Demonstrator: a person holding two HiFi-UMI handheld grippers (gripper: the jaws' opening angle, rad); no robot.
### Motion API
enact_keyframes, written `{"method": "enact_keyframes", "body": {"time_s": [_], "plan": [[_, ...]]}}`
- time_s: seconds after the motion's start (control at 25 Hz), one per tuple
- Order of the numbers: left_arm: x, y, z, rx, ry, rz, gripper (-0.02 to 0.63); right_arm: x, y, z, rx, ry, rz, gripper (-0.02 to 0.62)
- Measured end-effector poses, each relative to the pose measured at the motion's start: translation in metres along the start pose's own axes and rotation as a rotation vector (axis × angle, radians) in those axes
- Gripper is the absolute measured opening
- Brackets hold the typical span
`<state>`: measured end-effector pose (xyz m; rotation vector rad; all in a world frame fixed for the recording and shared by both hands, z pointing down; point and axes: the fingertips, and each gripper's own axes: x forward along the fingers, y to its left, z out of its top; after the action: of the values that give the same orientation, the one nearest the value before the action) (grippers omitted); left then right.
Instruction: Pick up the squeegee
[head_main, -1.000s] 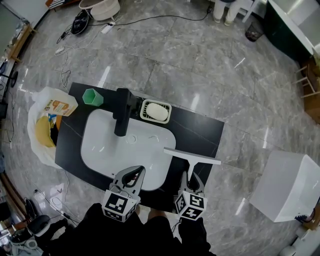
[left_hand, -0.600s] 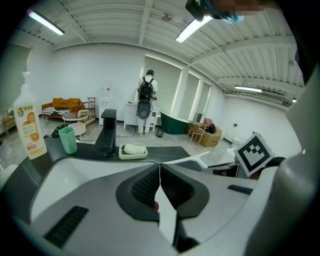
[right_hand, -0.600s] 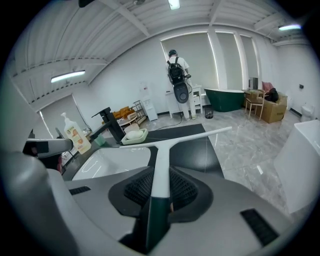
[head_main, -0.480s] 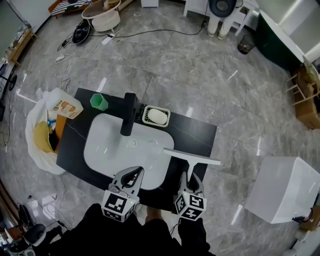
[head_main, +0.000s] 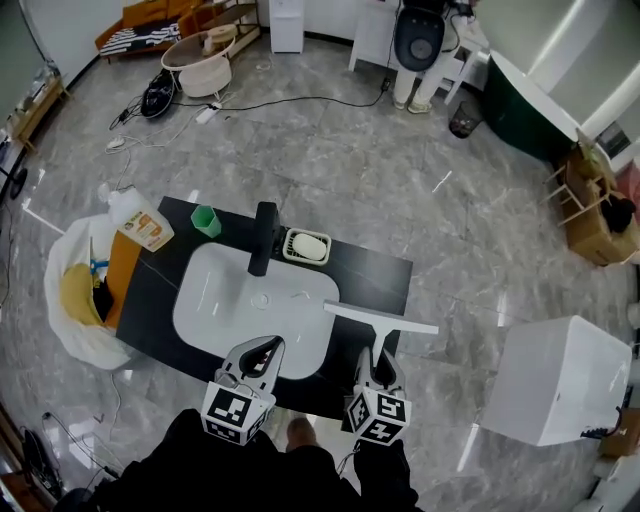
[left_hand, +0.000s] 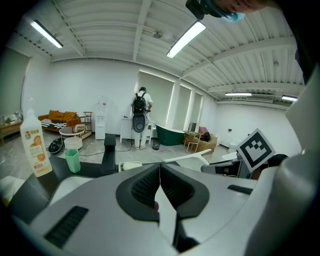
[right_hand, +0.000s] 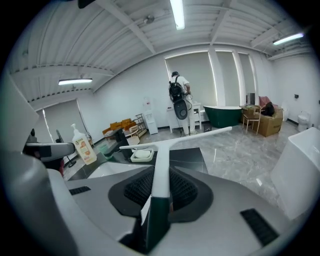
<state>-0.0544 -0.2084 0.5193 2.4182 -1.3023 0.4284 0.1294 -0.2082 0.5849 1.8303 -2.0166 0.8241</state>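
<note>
Black countertop (head_main: 375, 280), white basin (head_main: 230, 300) sunk in; on top: green cup (head_main: 206, 220), black faucet (head_main: 264, 238), soap dish (head_main: 306, 245), bottle (head_main: 140, 222) at left corner.

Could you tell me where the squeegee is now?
In the head view, the squeegee is clamped in the right tool, over the counter right of the sink.

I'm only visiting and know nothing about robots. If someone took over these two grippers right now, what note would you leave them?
Left gripper: jaws together, empty.
Right gripper: shut on the squeegee handle, blade pointing away from the person.
Where: squeegee over the right end of the black counter, beside the sink.
Done: squeegee gripped and apparently off the counter.
Left: probably nothing; hold the grip.
</note>
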Motion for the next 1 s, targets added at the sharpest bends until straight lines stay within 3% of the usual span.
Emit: {"method": "enact_keyframes", "body": {"time_s": [0.48,1.0], "plan": [[-0.082,-0.03,0.033,0.066,-0.118,-0.044,0.025,-0.098,0.035,0.025,-0.023,-0.152,-0.025,0.101],[-0.172,-0.059,0.039,0.129,-0.205,-0.072,0.025,-0.203,0.067,0.016,-0.04,-0.279,-0.056,0.101]]}}
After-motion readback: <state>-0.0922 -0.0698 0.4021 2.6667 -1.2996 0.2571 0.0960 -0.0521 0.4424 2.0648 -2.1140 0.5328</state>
